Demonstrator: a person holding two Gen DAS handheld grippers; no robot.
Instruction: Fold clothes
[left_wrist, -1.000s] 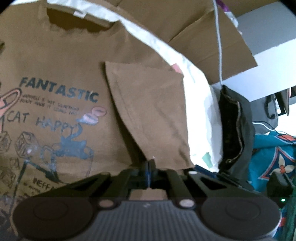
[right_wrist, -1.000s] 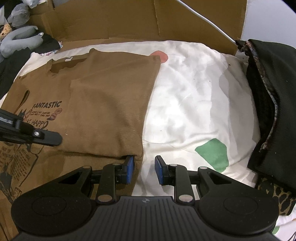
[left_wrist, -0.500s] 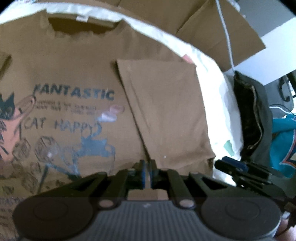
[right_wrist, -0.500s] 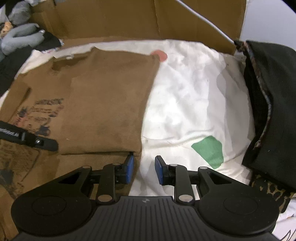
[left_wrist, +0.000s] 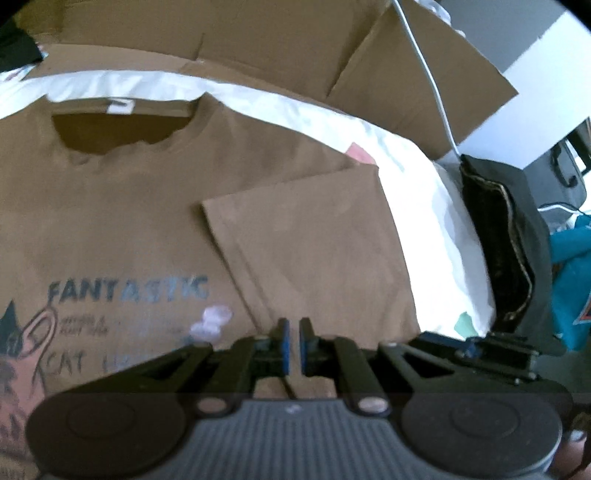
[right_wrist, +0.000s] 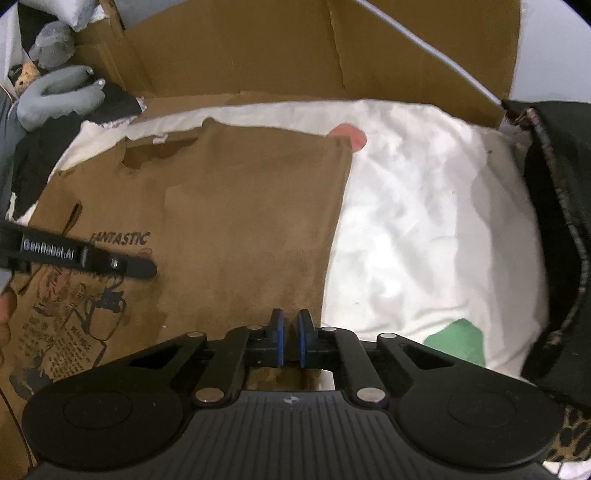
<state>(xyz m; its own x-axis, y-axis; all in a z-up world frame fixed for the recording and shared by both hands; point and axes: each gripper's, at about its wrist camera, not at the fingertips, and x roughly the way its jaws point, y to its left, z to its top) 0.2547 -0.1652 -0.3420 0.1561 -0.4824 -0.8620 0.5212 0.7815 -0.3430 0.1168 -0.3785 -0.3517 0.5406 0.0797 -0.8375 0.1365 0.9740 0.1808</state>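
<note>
Garment: we see a brown T-shirt lying face up on a white sheet, its collar toward 12 o'clock and its cat print toward 8 o'clock in the right wrist view.
Done so far: we judge one side fold finished; the panel with its sleeve lies turned in over the chest, its straight edge running from 12 to 6 o'clock beside the bare sheet.
Left to do: we judge the other side, at 9 o'clock, is not yet folded in, and the fold up from the hem is still to come; the hem itself is out of view.
Left gripper: our left gripper has its jaws all but together with only a thin slit between the pads; it sits over the folded panel's lower edge, and we see no cloth pinched in it.
Right gripper: our right gripper is closing, its pads nearly together, at the lower corner of the folded panel; we cannot tell whether any cloth sits between them.
Surroundings: we note a dark garment at 3 o'clock on the sheet's edge, and cardboard at 12 o'clock behind it.
</note>
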